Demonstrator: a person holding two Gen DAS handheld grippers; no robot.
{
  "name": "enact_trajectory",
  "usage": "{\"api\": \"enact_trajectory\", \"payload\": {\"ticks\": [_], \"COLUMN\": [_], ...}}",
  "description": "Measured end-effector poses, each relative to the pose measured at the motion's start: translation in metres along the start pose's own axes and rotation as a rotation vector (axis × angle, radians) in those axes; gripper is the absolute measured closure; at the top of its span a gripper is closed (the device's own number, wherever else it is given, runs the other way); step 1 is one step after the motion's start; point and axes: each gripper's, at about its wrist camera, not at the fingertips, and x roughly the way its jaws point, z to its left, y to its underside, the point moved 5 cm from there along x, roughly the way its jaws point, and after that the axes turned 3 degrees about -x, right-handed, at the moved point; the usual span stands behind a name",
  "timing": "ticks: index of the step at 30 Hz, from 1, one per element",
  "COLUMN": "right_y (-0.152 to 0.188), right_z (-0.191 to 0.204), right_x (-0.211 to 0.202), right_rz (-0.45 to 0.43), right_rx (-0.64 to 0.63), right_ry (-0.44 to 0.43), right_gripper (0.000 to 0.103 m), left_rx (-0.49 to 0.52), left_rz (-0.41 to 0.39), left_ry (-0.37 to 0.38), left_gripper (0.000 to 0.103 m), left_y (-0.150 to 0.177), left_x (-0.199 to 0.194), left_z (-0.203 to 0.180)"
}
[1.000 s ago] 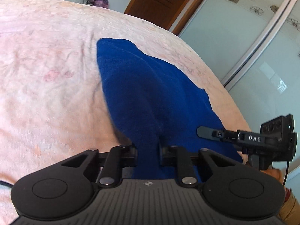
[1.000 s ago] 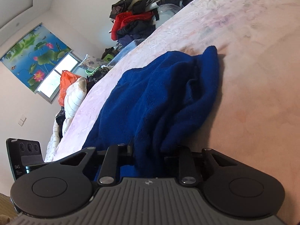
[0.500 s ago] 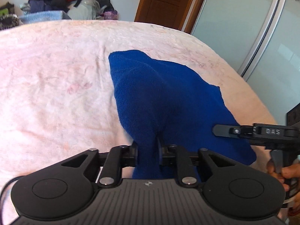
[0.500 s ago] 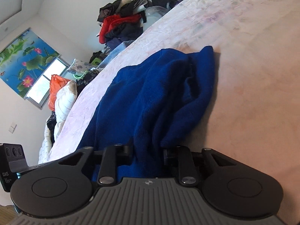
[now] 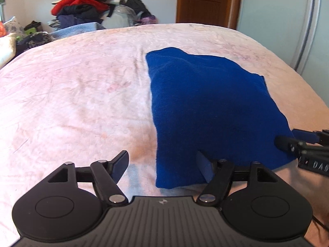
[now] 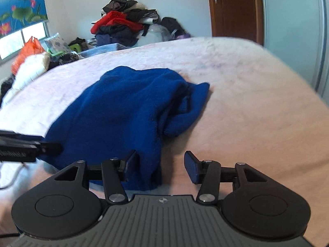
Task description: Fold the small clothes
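A blue fleece garment (image 5: pixel 207 107) lies on the pink bedspread (image 5: pixel 78 103), its near edge folded and flat. My left gripper (image 5: pixel 162 165) is open, its jaws wide apart at the garment's near left corner, with the cloth lying between them. My right gripper (image 6: pixel 160 167) is open at the garment's (image 6: pixel 123 111) near right corner, the cloth edge lying by its left finger. Each gripper also shows at the side of the other view: the right one in the left wrist view (image 5: pixel 304 150), the left one in the right wrist view (image 6: pixel 26 148).
A heap of clothes (image 5: pixel 86 6) and bags lies beyond the far edge of the bed. A brown wooden door (image 5: pixel 205 0) and pale sliding wardrobe doors (image 5: pixel 287 20) stand at the right. A window with a lotus-print blind (image 6: pixel 18 14) is at the left.
Both grippers were shut on the garment's near edge and have opened and let it go. The garment has come down flat on the bed. Both views have levelled out.
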Motion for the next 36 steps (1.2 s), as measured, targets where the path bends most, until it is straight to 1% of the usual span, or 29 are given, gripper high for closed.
{"api": "enact_trajectory", "payload": {"ticks": [1, 3, 4, 5, 6, 7, 9, 10, 11, 13, 15, 17, 18, 19, 20, 23, 24, 25, 26, 27, 29, 31, 34, 36], "right_y": [0.002, 0.000, -0.004, -0.008, -0.010, -0.012, -0.012, -0.010, -0.007, 0.000, 0.001, -0.003, -0.005, -0.006, -0.007, -0.004, -0.002, -0.001, -0.002, -0.001, 0.000, 0.002, 0.005, 0.007], "right_z": [-0.001, -0.003, -0.001, 0.004, 0.009, 0.015, 0.022, 0.023, 0.024, 0.023, 0.024, 0.025, 0.026, 0.028, 0.031, 0.034, 0.035, 0.036, 0.038, 0.040, 0.044, 0.048, 0.056, 0.060], "right_x": [0.002, -0.007, -0.014, -0.021, -0.027, -0.030, -0.027, -0.023, -0.019, -0.008, -0.011, -0.018, -0.023, -0.028, -0.032, -0.042, -0.046, -0.049, -0.050, -0.052, -0.056, -0.059, -0.062, -0.064], "right_rz": [-0.001, -0.033, -0.070, -0.106, -0.132, -0.139, -0.110, -0.090, -0.065, -0.013, -0.018, -0.020, -0.030, -0.042, -0.049, -0.056, -0.050, -0.042, -0.037, -0.032, -0.013, -0.004, 0.016, 0.024], "right_rx": [0.004, 0.055, 0.048, 0.027, 0.007, -0.005, -0.003, 0.005, 0.016, 0.018, 0.019, 0.041, 0.050, 0.055, 0.056, 0.065, 0.066, 0.067, 0.069, 0.068, 0.067, 0.073, 0.082, 0.085], "right_ry": [0.018, 0.043, 0.060, 0.069, 0.052, 0.010, -0.073, -0.092, -0.102, -0.095, -0.060, -0.052, -0.048, -0.044, -0.044, -0.043, -0.044, -0.043, -0.041, -0.037, -0.031, -0.031, -0.031, -0.027], "right_gripper": [0.042, 0.043, 0.044, 0.047, 0.048, 0.048, 0.051, 0.054, 0.054, 0.054, 0.054, 0.053, 0.051, 0.046, 0.038, 0.024, 0.022, 0.018, 0.015, 0.014, 0.008, 0.007, 0.002, 0.002], "left_rx": [-0.001, -0.001, 0.001, 0.004, 0.009, 0.012, 0.018, 0.021, 0.023, 0.025, 0.023, 0.017, 0.013, 0.008, 0.005, -0.002, -0.002, 0.000, 0.002, 0.003, 0.005, 0.000, -0.018, -0.033], "left_rz": [0.004, 0.000, -0.003, -0.006, -0.008, -0.008, -0.010, -0.010, -0.009, -0.007, -0.005, -0.002, 0.001, 0.003, 0.005, 0.018, 0.019, 0.019, 0.016, 0.010, 0.008, 0.013, 0.024, 0.033], "left_ry": [-0.009, -0.026, -0.034, -0.040, -0.047, -0.054, -0.070, -0.076, -0.079, -0.083, -0.084, -0.086, -0.085, -0.084, -0.081, -0.078, -0.076, -0.080, -0.087, -0.094, -0.115, -0.128, -0.119, -0.115], "left_gripper": [0.030, 0.030, 0.030, 0.030, 0.030, 0.030, 0.030, 0.030, 0.030, 0.030, 0.030, 0.030, 0.030, 0.030, 0.030, 0.029, 0.026, 0.024, 0.022, 0.022, 0.022, 0.022, 0.022, 0.022], "left_y": [0.001, 0.001, 0.001, 0.001, 0.002, 0.003, 0.006, 0.007, 0.009, 0.010, 0.011, 0.012, 0.012, 0.013, 0.013, 0.016, 0.017, 0.018, 0.019, 0.020, 0.023, 0.025, 0.028, 0.031], "left_x": [0.000, -0.004, -0.006, -0.007, -0.009, -0.010, -0.011, -0.012, -0.013, -0.015, -0.017, -0.019, -0.020, -0.021, -0.022, -0.025, -0.026, -0.027, -0.029, -0.031, -0.034, -0.036, -0.037, -0.038], "left_z": [-0.001, -0.001, -0.002, -0.003, -0.004, -0.005, -0.007, -0.008, -0.008, -0.008, -0.007, -0.006, -0.005, -0.005, -0.004, -0.003, -0.003, -0.003, -0.003, -0.002, -0.001, 0.001, 0.005, 0.007]}}
